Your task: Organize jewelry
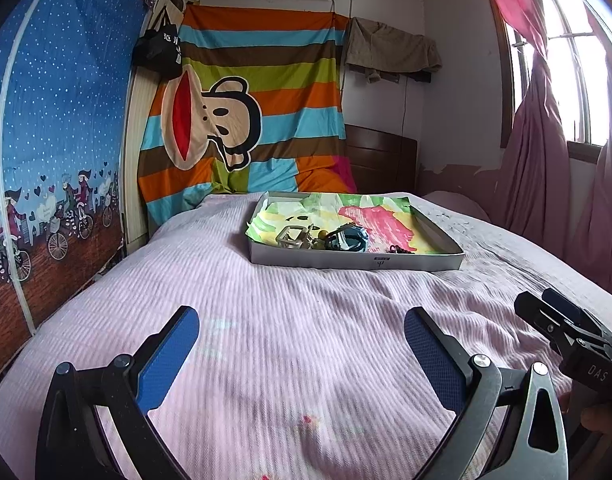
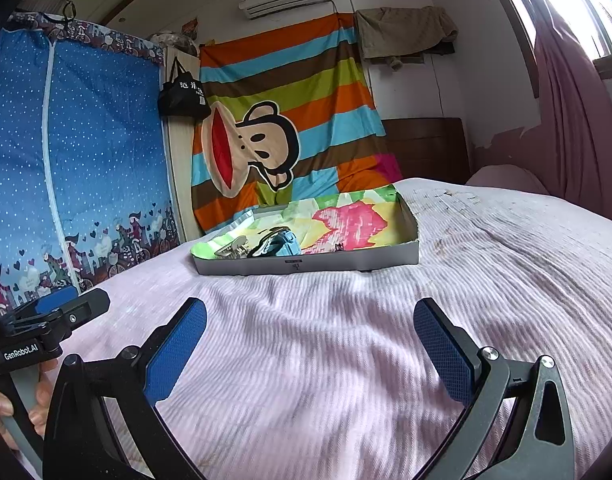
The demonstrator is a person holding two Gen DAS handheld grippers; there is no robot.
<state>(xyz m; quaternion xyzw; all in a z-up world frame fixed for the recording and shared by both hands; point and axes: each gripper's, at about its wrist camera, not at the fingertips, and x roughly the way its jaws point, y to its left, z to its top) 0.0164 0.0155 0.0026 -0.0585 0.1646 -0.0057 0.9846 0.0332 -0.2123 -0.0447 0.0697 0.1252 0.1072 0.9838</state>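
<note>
Both grippers hover low over the near end of the bed [image 1: 233, 304], side by side, neither touching anything. Left gripper [image 1: 301, 364] has its blue-padded fingers [image 1: 167, 360] spread wide apart, nothing between them, only pink ribbed bedspread [image 2: 346, 352] below. Right gripper [image 2: 310, 354] same: fingers [image 2: 444, 354] wide apart, holding nothing. Each shows at the edge of the other's view, right one at the right edge of the left wrist view, left one at the left edge of the right wrist view with a hand [image 2: 9, 408] on its handle.

Jewelry sits in a shallow grey cardboard tray [image 1: 358, 261] farther up the bed, roughly mid-bed toward the far end, well apart from both grippers. Tray is lined with a colourful printed cloth [image 1: 370, 216], pink, yellow and green. Pieces are bunched at the tray's near-left part: a metallic square-framed piece [image 1: 291, 236], a dark blue ring-shaped bangle or band [image 1: 348, 238] just beside it, small round beads [image 1: 320, 236] between them, and a dark beaded strand [image 1: 400, 249] near the tray's front wall. Exact type of each piece too small to tell.

Beyond the bed's far end hangs a striped monkey-print sheet [image 2: 281, 120]; a blue fabric wardrobe [image 1: 53, 128] stands along the bed's left edge, pink curtain [image 1: 542, 152] and window by the right edge.
</note>
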